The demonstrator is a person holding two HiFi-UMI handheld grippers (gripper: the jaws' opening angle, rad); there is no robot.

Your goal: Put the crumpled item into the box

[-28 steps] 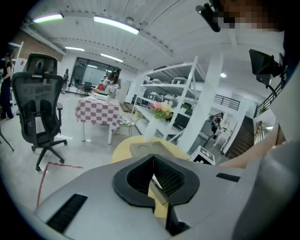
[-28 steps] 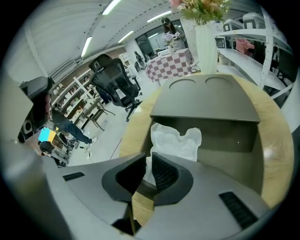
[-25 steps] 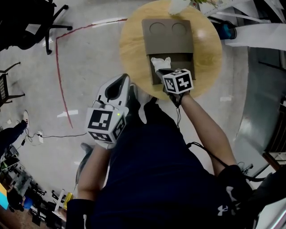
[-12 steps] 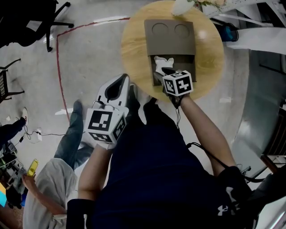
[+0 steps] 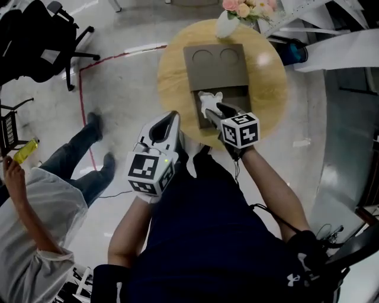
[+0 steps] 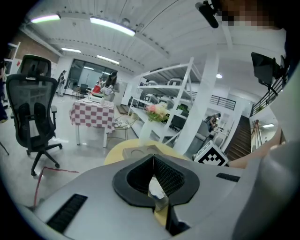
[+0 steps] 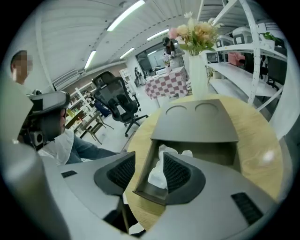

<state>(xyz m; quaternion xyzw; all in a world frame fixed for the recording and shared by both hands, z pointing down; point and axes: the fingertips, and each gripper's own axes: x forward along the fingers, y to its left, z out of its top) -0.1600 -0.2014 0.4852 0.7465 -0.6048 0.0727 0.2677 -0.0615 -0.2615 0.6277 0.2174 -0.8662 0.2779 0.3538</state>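
Note:
The white crumpled item (image 5: 207,100) (image 7: 158,169) lies in the open drawer of the grey-brown box (image 5: 214,61) (image 7: 197,125) on the round wooden table (image 5: 172,68). My right gripper (image 5: 212,112) (image 7: 149,160) hovers just above the drawer. Its jaws have just been opening and now stand apart, with the item below and beyond them, not pressed. My left gripper (image 5: 172,116) (image 6: 153,157) is held off the table's near-left edge, over the floor. Its jaw tips meet. A pale scrap shows in the slit below them; what it is I cannot tell.
A white vase of flowers (image 5: 228,18) (image 7: 197,63) stands at the table's far edge behind the box. A person (image 5: 41,195) stands on the floor at the left. A black office chair (image 5: 35,35) (image 7: 115,101) is at far left. Red tape (image 5: 89,127) marks the floor.
The right gripper's jaws opened and lifted off the crumpled item, which stays in the drawer. A person has walked into view at the left.

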